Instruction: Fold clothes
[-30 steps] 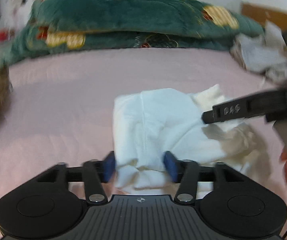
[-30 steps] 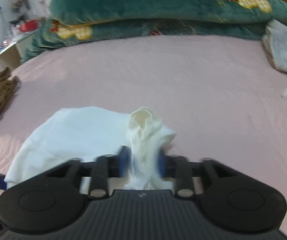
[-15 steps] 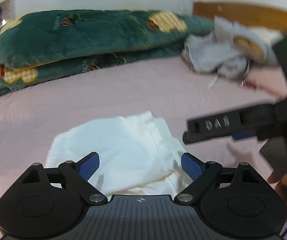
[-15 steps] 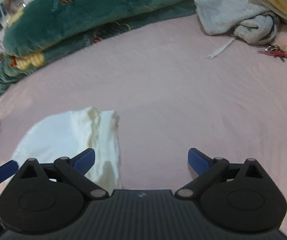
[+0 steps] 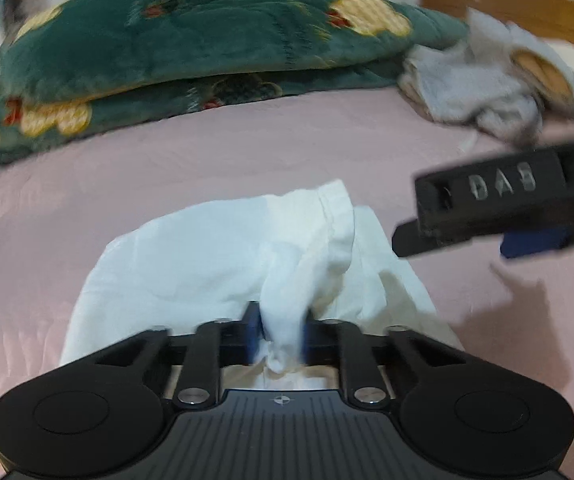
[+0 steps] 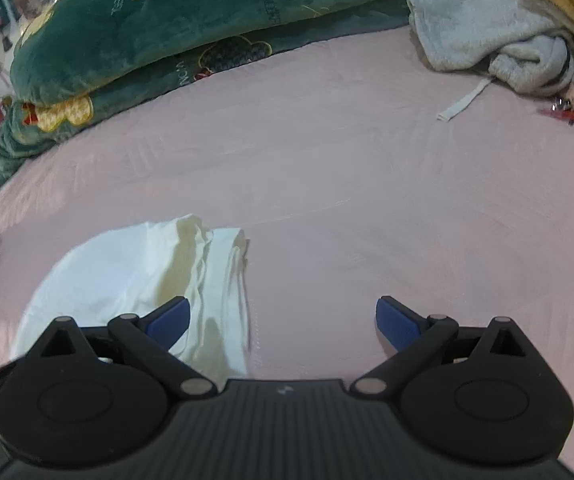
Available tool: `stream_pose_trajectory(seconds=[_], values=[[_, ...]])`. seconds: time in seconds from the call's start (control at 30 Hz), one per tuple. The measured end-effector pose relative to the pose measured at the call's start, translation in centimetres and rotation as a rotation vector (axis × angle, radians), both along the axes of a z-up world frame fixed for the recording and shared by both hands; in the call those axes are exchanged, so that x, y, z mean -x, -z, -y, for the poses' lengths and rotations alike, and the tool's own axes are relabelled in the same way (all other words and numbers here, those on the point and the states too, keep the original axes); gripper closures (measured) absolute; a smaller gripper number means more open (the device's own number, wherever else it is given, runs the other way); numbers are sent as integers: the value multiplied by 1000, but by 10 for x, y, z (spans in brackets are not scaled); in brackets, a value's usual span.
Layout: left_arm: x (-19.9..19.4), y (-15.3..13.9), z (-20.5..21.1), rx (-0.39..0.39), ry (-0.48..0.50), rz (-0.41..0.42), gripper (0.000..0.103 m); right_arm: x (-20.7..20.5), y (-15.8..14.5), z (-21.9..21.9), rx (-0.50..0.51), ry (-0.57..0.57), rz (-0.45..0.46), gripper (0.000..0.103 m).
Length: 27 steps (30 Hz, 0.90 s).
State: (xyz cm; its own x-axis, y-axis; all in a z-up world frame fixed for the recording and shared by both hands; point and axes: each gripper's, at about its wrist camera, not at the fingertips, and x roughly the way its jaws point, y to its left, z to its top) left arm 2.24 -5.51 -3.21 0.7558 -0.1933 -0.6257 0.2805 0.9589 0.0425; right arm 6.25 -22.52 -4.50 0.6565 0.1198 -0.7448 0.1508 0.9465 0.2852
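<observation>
left wrist view: left gripper [image 5: 281, 334] jaws nearly closed, blue pads pinching a bunched ridge of the white garment [image 5: 215, 264] at its near edge. cloth is thin, soft cotton-like, partly folded into a rough rectangle with a hemmed layer doubled over on the right side, wrinkled where it is pinched. it lies on the pink bedsheet [image 5: 247, 152], smooth with faint creases. right gripper [image 5: 527, 216] comes in from the right, black plastic with raised letters on its side and a blue pad showing, held just beside the garment's right edge; touching or not, can't tell. behind: plush dark green blanket [image 5: 191, 44] with yellow flower patches, folded in thick layers. grey fleecy clothes pile [image 5: 483, 80] at far right, blurred. wooden headboard [image 5: 507, 4] behind it.

right wrist view: right gripper [image 6: 283, 316] jaws wide apart, nothing between them, over bare pink bedsheet [image 6: 347, 184]. white garment [image 6: 139, 280] sits lower left, left pad over its right edge, folded edge layers stacked and creased. green blanket [image 6: 175, 20] at back, grey clothes pile [image 6: 499, 28] top right with a flat white drawstring [image 6: 463, 102] trailing onto the sheet.
</observation>
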Motion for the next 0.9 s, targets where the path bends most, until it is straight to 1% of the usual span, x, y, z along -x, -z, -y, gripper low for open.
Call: stream_pose_trajectory(seconds=[0.1, 0.17, 0.23, 0.37, 0.43, 0.47, 0.53, 0.57, 0.63, 0.67, 0.73, 0.77, 0.83, 0.9], values=[[0, -10, -22, 60, -40, 54, 90, -4, -1, -9, 35, -28, -7, 3], [2, -20, -45, 113, -92, 89, 90, -6, -3, -15, 46, -43, -2, 3], [6, -30, -70, 145, -145, 131, 90, -9, -5, -21, 45, -45, 2, 2], [7, -40, -131, 176, -294, 182, 90, -17, -9, -37, 54, -66, 8, 2], [2, -30, -168, 176, -387, 175, 90, -20, -11, -49, 70, -83, 17, 2], [-1, -23, -185, 180, -422, 150, 90, -21, -12, -55, 78, -96, 20, 2], [-6, -5, -216, 184, -479, 71, 88, -25, -11, -70, 105, -124, 29, 2], [-6, 5, -228, 173, -498, 29, 87, -27, -9, -79, 130, -140, 30, 2], [1, 23, -247, 145, -531, -19, 80, -29, -3, -95, 196, -174, 35, 2], [8, 27, -255, 139, -546, -24, 80, -30, 2, -103, 230, -195, 34, 2], [22, 27, -267, 134, -573, -5, 78, -35, 17, -114, 288, -234, -23, 1], [28, 25, -269, 123, -582, 4, 78, -35, 20, -115, 289, -235, -26, 0], [39, 11, -270, 137, -596, 47, 79, -36, 21, -110, 266, -231, -22, 0], [44, -2, -262, 166, -560, 90, 77, -38, 15, -104, 244, -242, -39, 0]])
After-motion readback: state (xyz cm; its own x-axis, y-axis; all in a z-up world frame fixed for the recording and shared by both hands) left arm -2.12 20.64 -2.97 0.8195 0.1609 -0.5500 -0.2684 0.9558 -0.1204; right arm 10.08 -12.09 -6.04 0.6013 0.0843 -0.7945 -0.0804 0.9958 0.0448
